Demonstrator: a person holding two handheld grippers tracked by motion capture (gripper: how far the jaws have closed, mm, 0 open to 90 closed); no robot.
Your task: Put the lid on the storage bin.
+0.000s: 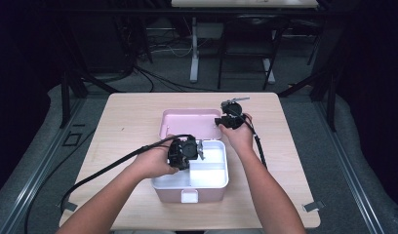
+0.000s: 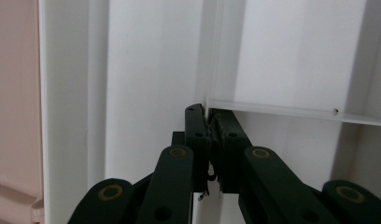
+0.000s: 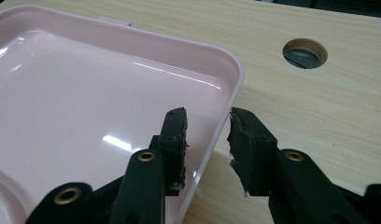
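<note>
A pink box (image 1: 163, 193) stands at the table's near middle with a white divided tray (image 1: 211, 173) in it. Its pink lid (image 1: 187, 122) lies open side up just behind. My left gripper (image 1: 199, 148) reaches into the tray from the left. In the left gripper view the left gripper (image 2: 209, 121) is shut on the end of a thin white divider wall (image 2: 282, 111). My right gripper (image 1: 219, 122) is at the lid's right edge. In the right gripper view the right gripper (image 3: 208, 123) straddles the lid's rim (image 3: 233, 88), one jaw inside the lid (image 3: 86, 93), one outside, with a gap left.
The light wooden table (image 1: 129, 112) has bare surface left and right of the box. A round cable hole (image 3: 304, 52) sits in the tabletop beyond the lid's corner. Black cables trail from both grippers toward the near edge. Desk legs and a dark frame stand behind the table.
</note>
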